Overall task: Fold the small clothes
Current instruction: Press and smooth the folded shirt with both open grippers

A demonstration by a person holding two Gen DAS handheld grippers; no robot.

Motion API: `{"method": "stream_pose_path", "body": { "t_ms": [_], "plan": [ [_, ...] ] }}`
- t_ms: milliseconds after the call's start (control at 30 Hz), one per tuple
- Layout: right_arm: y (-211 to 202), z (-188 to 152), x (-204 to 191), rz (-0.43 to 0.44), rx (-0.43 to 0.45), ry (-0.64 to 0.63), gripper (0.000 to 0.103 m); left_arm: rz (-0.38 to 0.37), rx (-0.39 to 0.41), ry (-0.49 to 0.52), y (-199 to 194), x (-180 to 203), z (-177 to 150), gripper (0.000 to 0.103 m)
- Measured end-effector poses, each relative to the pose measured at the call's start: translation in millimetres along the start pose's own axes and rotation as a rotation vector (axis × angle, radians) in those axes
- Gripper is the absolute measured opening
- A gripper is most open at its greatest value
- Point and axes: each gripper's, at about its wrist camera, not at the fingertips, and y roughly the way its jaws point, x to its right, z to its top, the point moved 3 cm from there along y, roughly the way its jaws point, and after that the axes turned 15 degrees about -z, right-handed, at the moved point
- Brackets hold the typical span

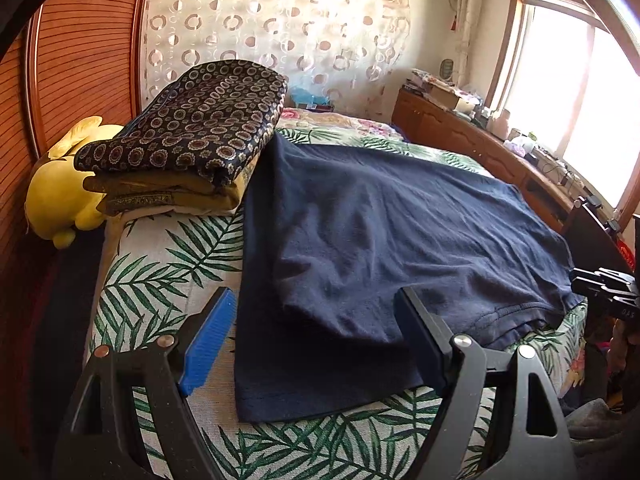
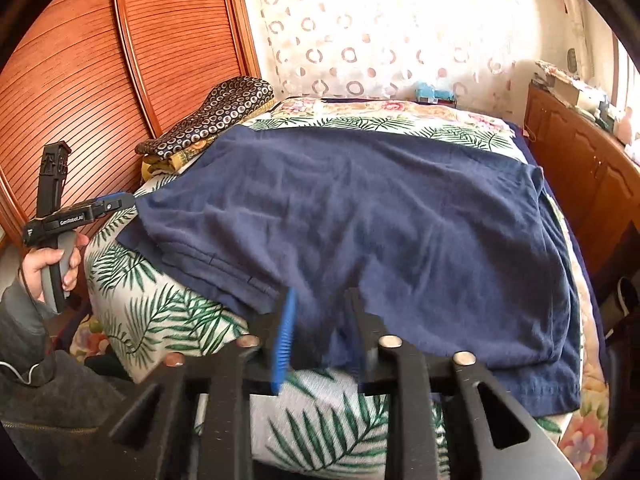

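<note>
Navy garment (image 1: pixel 384 240) lay spread flat over a bed (image 1: pixel 160 264) covered in a white sheet with green palm leaves, its hemmed edge near the bed's front and one corner hanging over the near side. At the far left of the bed, a folded dark cloth with ring patterns (image 1: pixel 192 128) sat on top of a yellowish folded piece, next to a yellow plush toy (image 1: pixel 60 196). The left gripper (image 1: pixel 316 336) hovered over the garment's near corner with its jaws standing wide apart, nothing clamped between them. The right gripper (image 2: pixel 320 328) was at the garment's front edge, its jaws only narrowly apart; a fold of navy fabric sat between them, blurred, so I cannot tell whether the pads still pressed it. Wooden slatted doors (image 2: pixel 100 60) stood behind the bed.
</note>
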Motion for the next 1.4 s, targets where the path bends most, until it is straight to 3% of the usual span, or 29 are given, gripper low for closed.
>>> {"method": "stream_pose_path", "body": {
  "t_ms": [333, 700, 800, 933, 1000, 1167, 1400],
  "plan": [
    [44, 20, -45, -0.009, -0.003, -0.086, 0.028, 0.078, -0.058, -0.024, 11, -16, -11, 0.082],
    [82, 24, -71, -0.039, -0.037, -0.158, 0.029, 0.076, -0.071, -0.038, 11, -22, -19, 0.082],
    [84, 24, -75, -0.041, -0.024, -0.184, 0.039, 0.064, -0.064, -0.052, 10, -24, -19, 0.082],
    [83, 20, -76, -0.088, 0.006, -0.183, 0.063, 0.036, -0.032, -0.066, 5, -23, -17, 0.082],
    [84, 19, -72, -0.072, 0.000, -0.153, 0.067, 0.013, -0.009, -0.083, 1, -24, -15, 0.079],
    [81, 16, -74, -0.090, 0.009, -0.165, 0.071, 0.003, 0.009, -0.118, 3, -28, -9, 0.066],
    [81, 17, -71, -0.079, -0.006, -0.164, 0.072, -0.007, -0.012, -0.154, 18, -33, -10, 0.061]
  ]
}}
